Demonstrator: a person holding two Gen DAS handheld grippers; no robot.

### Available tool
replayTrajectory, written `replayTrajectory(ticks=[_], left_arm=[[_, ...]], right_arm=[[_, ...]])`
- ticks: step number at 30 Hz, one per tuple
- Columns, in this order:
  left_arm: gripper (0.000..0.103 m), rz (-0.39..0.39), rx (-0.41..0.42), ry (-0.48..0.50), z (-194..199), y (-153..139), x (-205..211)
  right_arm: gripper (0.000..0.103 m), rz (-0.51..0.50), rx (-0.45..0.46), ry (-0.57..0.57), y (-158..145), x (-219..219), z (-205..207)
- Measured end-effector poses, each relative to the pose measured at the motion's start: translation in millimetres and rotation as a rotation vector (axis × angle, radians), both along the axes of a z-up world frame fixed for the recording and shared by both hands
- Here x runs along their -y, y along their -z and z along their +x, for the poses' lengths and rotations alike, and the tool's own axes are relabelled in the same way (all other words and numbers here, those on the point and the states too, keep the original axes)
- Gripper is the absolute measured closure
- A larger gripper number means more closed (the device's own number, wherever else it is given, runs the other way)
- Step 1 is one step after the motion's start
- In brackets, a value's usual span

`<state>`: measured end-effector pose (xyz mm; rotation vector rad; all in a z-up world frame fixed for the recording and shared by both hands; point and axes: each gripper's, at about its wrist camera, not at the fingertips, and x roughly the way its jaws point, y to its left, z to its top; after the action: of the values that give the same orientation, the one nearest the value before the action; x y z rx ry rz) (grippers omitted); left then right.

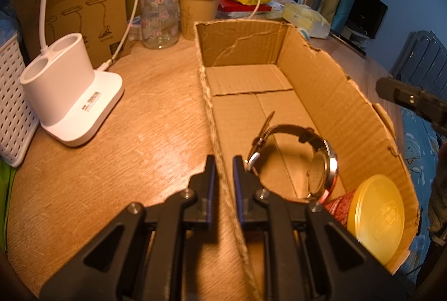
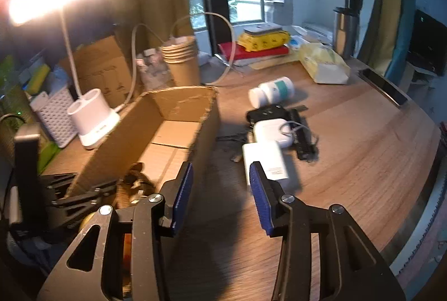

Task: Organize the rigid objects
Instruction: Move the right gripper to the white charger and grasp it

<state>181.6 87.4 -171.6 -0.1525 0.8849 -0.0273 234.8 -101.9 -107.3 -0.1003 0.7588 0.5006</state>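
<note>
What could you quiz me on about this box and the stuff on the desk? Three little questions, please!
1. True or false: the watch sits inside the cardboard box.
2. The left gripper is shut on: A the box's wall, B the watch, C nothing.
3. Fill in: the white pill bottle lies on its ____ on the table.
Key: 1 true; 2 A; 3 side.

We see our right gripper with fingers apart and empty over the tabletop, between the cardboard box and a white charger.
</note>
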Motion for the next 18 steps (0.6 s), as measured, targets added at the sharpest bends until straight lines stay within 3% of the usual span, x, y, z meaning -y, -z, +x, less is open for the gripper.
replayTrajectory(ticks=[18], left_arm=[[0.090,0.000,0.000,0.000,0,0,0]], right_arm=[[0.043,-0.057,-0.049,0.045,35,11,42]])
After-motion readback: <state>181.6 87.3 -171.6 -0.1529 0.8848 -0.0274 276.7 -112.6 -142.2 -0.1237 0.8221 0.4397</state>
